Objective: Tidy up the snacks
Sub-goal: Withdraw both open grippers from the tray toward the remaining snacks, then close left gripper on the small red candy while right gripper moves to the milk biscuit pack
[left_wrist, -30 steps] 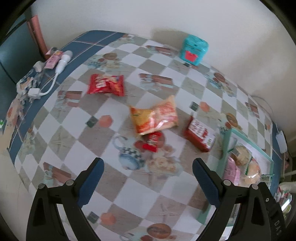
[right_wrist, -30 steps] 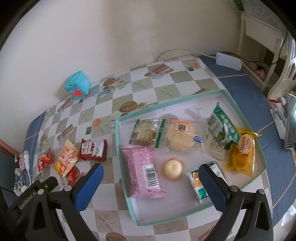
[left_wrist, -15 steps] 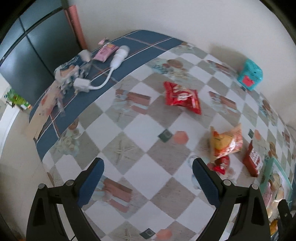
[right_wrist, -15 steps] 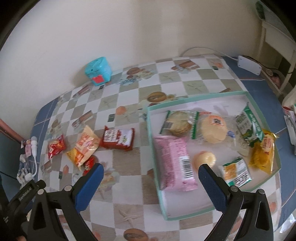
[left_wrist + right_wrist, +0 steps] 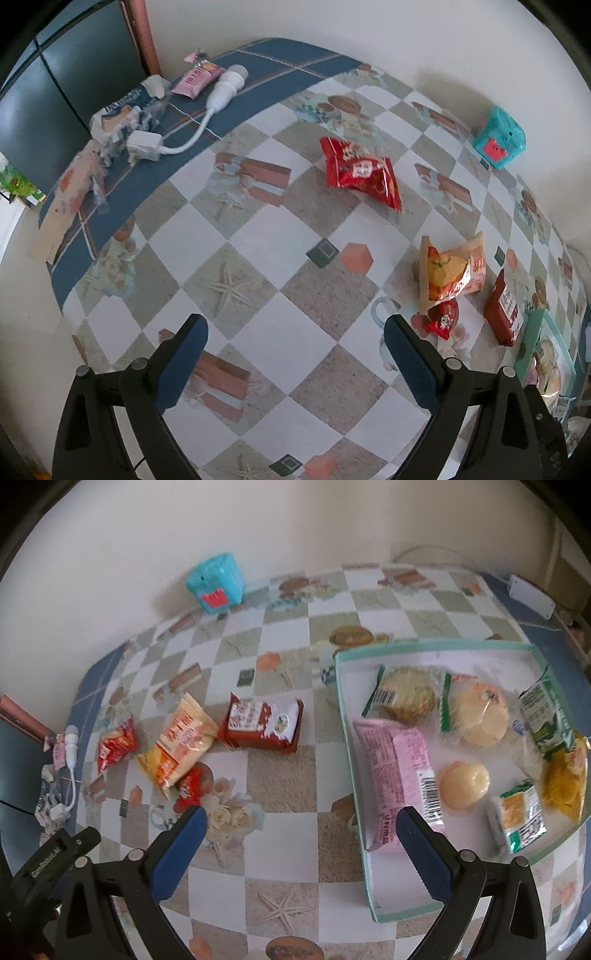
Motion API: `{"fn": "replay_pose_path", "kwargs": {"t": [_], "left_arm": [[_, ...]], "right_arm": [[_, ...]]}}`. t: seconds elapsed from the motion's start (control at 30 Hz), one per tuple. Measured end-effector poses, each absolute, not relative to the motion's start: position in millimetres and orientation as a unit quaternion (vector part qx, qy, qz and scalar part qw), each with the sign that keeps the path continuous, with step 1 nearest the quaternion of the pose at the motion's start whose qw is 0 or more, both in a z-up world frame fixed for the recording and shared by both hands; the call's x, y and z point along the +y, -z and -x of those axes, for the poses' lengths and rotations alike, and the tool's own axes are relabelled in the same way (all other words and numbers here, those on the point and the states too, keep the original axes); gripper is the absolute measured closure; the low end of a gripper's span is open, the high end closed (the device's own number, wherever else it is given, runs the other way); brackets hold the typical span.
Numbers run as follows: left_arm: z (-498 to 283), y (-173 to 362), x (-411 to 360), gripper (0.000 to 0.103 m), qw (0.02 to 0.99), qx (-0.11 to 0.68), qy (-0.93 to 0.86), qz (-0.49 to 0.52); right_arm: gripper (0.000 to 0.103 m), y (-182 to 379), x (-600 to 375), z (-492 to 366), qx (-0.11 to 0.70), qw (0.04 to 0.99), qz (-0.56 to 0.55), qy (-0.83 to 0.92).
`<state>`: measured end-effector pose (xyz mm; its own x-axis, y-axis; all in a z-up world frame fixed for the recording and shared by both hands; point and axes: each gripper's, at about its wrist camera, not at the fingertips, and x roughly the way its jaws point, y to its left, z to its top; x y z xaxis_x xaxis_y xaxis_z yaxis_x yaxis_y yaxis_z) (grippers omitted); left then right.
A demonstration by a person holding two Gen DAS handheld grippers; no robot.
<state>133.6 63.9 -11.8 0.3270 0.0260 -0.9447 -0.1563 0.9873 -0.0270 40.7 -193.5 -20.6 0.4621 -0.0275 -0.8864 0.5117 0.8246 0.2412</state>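
Loose snacks lie on the checkered tablecloth: a red bag [image 5: 364, 172] [image 5: 115, 743], an orange-yellow bag [image 5: 451, 273] [image 5: 180, 741], a small red packet [image 5: 443, 322] [image 5: 192, 784] and a dark red box-shaped pack [image 5: 504, 312] [image 5: 261, 724]. A mint-rimmed white tray [image 5: 352, 746] [image 5: 532, 341] holds several wrapped snacks, among them a pink pack [image 5: 393, 780]. My left gripper [image 5: 293, 349] hovers open above the cloth, left of the loose snacks. My right gripper [image 5: 301, 843] is open too, over the gap between the loose snacks and the tray.
A teal toy box [image 5: 499, 137] [image 5: 216, 582] stands by the wall. On the blue border at the left table edge lie a white charger and cable [image 5: 184, 134], crumpled wrappers [image 5: 118, 122] and a pink packet [image 5: 197, 78]. A white device [image 5: 531, 596] sits at the back right.
Both grippers swung to the left: the left view now takes in the table's left edge and the charger, and in the right view the tray shifted right while the loose snacks came nearer.
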Motion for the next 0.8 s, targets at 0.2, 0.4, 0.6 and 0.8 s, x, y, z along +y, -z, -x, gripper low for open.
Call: {"fn": "replay_pose_path", "kwargs": {"t": [0.2,0.4,0.6,0.8], "left_arm": [[-136.9,16.8,51.8,0.007,0.807,0.586,-0.044,0.061],[-146.0,15.7,35.2,0.007,0.803,0.589,-0.025,0.081],[-157.7,22.3,23.3,0.007,0.796,0.598,-0.014,0.088],[-172.1,28.8,11.8,0.007,0.798,0.598,-0.004,0.068]], "right_arm": [[0.0,26.0,-192.4,-51.5,0.493,0.821,-0.234,0.167],[0.0,27.2,-192.2,-61.9,0.49,0.826,-0.224,0.167],[0.0,24.7,-194.4,-75.4,0.479,0.835,-0.214,0.165],[0.0,28.9,-196.1,-85.3,0.481,0.836,-0.207,0.166]]}}
